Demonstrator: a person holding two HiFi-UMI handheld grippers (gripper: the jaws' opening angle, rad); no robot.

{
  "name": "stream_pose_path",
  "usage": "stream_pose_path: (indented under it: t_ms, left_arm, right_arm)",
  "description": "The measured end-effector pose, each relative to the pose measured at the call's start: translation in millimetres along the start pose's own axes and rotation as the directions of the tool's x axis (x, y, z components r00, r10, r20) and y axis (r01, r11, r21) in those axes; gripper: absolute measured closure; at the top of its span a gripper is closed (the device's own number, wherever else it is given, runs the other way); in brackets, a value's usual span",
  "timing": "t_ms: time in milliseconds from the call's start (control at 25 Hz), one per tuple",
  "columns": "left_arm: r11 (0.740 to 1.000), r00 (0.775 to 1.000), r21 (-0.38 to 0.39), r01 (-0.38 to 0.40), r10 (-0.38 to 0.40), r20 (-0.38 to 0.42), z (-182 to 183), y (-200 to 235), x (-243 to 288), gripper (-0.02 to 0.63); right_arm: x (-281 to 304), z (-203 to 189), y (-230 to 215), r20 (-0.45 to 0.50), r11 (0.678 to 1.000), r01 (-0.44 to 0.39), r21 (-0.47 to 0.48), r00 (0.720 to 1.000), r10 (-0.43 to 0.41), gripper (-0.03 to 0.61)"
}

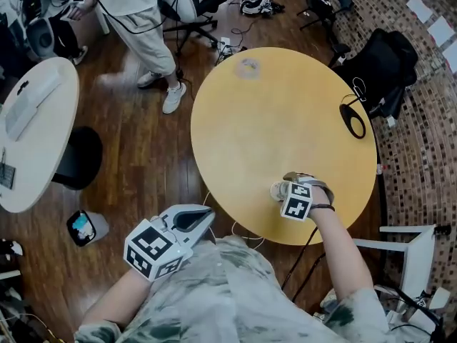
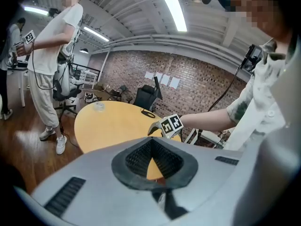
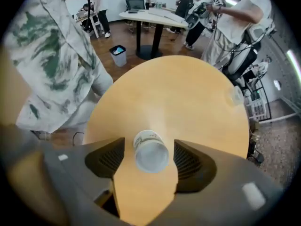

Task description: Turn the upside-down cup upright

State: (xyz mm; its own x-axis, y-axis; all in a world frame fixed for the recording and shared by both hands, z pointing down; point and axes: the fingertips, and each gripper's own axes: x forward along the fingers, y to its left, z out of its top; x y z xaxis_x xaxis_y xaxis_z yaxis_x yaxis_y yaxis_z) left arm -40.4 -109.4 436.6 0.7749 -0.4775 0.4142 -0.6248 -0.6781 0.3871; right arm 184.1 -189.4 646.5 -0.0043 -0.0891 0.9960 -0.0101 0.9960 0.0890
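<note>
Head view, tabletop: a round yellow tabletop (image 1: 285, 120) over a wooden floor (image 1: 143, 156)
Head view, right tool: the right tool (image 1: 289, 186) is over the near part of the tabletop; a small pale cup (image 1: 278, 190) sits at its tips
Head view, left tool: the left tool (image 1: 194, 219) is off the tabletop, low by the holder's body, well apart from the cup
Head view, other things: a clear glass (image 1: 248, 67) near the far edge; a black ring (image 1: 352, 120) at the right edge; another person (image 1: 139, 13) stands beyond; a white table (image 1: 36, 134) at the left
Left gripper view, left tool: the left tool (image 2: 153, 160) is narrow; its pads are drawn together and nothing is between them; the right tool (image 2: 154, 128) shows beyond, over the tabletop (image 2: 113, 119)
Right gripper view, right tool: the right tool (image 3: 150, 159) is wide; one jaw on each side of the cup (image 3: 151, 150), a sliver of tabletop (image 3: 188, 102) showing at both sides, so not touching
Right gripper view, cup: on the tabletop between the jaws; one round end faces the camera, and which end I cannot tell; the glass (image 3: 233, 95) is far off near the edge
</note>
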Motion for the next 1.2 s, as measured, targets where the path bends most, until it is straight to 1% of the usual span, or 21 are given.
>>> stream_pose_path:
  t_ms: [40,120,240,280,320,400,440,520,560,680,800,880,920,1080,1200]
  left_arm:
    - [1.000,1.000,-0.011,-0.010,0.010,0.002,-2,6,-2,0.607]
    - [0.999,1.000,-0.031,-0.022,0.023,0.005,-5,16,-7,0.607]
    - [0.997,0.999,-0.061,-0.037,0.037,0.007,-7,26,-12,0.607]
    - [0.997,0.999,-0.068,-0.040,0.041,0.005,-7,29,-13,0.607]
    - [0.997,0.999,-0.071,-0.041,0.042,0.002,-7,31,-13,0.607]
    - [0.997,0.999,-0.065,-0.034,0.033,-0.008,-6,31,-11,0.607]
    - [0.998,1.000,-0.058,-0.026,0.025,-0.013,-5,30,-9,0.607]
    - [0.999,1.000,-0.038,-0.011,0.010,-0.022,-3,27,-5,0.607]
    - [1.000,1.000,-0.029,-0.004,0.004,-0.025,-2,25,-2,0.607]
    - [1.000,0.999,-0.006,0.017,-0.017,-0.037,2,17,6,0.607]
    - [0.999,0.998,0.012,0.035,-0.034,-0.057,4,7,15,0.607]
    - [0.999,0.996,0.023,0.043,-0.042,-0.073,4,1,19,0.607]
    - [0.999,0.996,0.026,0.045,-0.043,-0.079,4,-2,22,0.607]
    - [0.998,0.993,0.033,0.060,-0.056,-0.104,3,-14,34,0.607]
    - [0.995,0.989,0.046,0.084,-0.077,-0.128,2,-24,40,0.607]
  right_arm:
    - [7,-2,0,-0.030,1.000,-0.025,-0.013,0.999,0.025,0.252]
    - [15,-4,0,-0.080,0.998,-0.047,-0.033,0.996,0.044,0.253]
    - [21,-7,0,-0.118,0.997,-0.067,-0.049,0.991,0.061,0.264]
    - [21,-7,0,-0.124,0.996,-0.071,-0.055,0.990,0.063,0.297]
    - [21,-7,-1,-0.122,0.996,-0.068,-0.058,0.991,0.060,0.311]
    - [18,-3,-4,-0.083,0.998,-0.046,-0.038,0.996,0.043,0.314]
    - [16,1,-5,-0.047,0.999,-0.033,-0.010,0.998,0.033,0.314]
    - [9,7,-7,0.052,0.997,-0.015,0.079,0.999,0.011,0.314]
    - [5,10,-8,0.109,0.991,-0.012,0.134,0.994,-0.003,0.314]
    - [-2,9,-12,0.259,0.955,-0.010,0.296,0.963,-0.070,0.314]
    - [-3,-4,-13,0.344,0.913,0.000,0.408,0.926,-0.153,0.314]
    - [-3,-12,-10,0.368,0.894,0.002,0.449,0.911,-0.187,0.314]
    - [-2,-17,-8,0.371,0.890,0.001,0.456,0.909,-0.191,0.314]
    - [9,-37,6,0.348,0.891,0.000,0.453,0.921,-0.177,0.314]
    - [20,-44,16,0.331,0.885,-0.007,0.465,0.929,-0.166,0.315]
